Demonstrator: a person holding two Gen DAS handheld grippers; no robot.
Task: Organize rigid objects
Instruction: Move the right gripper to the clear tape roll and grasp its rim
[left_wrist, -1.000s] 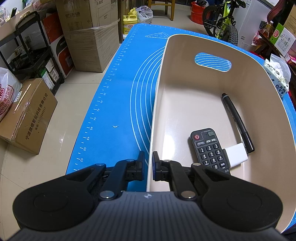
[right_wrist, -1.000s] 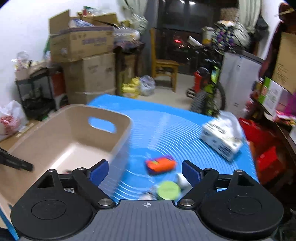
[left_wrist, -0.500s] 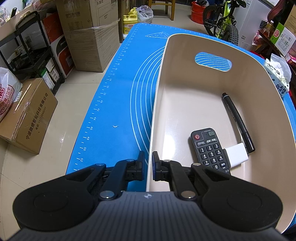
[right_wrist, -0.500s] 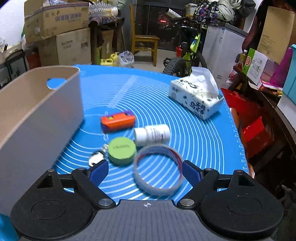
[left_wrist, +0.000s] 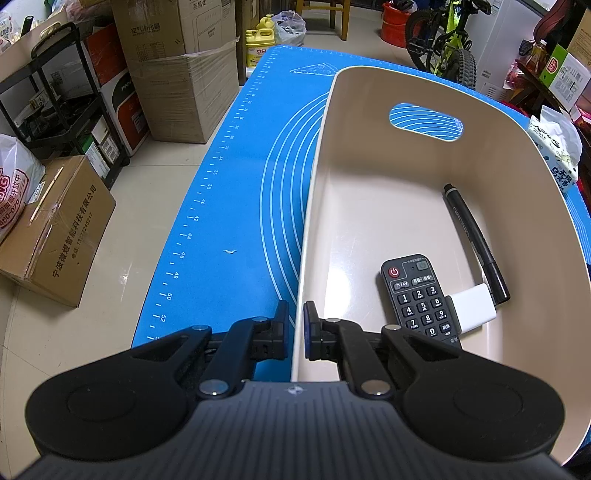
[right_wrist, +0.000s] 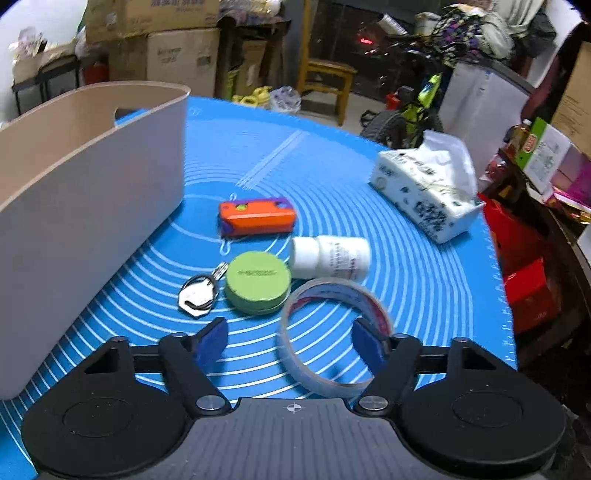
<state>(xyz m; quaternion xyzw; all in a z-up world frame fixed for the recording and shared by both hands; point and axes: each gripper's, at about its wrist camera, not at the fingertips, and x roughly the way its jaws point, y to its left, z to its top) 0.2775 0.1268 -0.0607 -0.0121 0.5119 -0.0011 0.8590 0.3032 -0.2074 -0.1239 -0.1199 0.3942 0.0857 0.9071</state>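
Home storeroom, stacked cartons (left_wrist: 177, 70), bicycle (left_wrist: 447, 48)

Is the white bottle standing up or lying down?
Lying down. The white bottle rests on its side on the blue mat, cap pointing left.

Bare blue silicone mat (right_wrist: 424, 295) lies open at centre right of the right wrist view. The tall beige plastic bin (right_wrist: 92, 206) walls off the left; a white tissue pack (right_wrist: 424, 192) blocks the upper right.

The left gripper (left_wrist: 294, 330) points steeply down, its jaws clamped on the bin (left_wrist: 306, 236) rim. The right gripper (right_wrist: 288, 341) tilts down beside the bin, jaws closing, nothing pressed between the pads.
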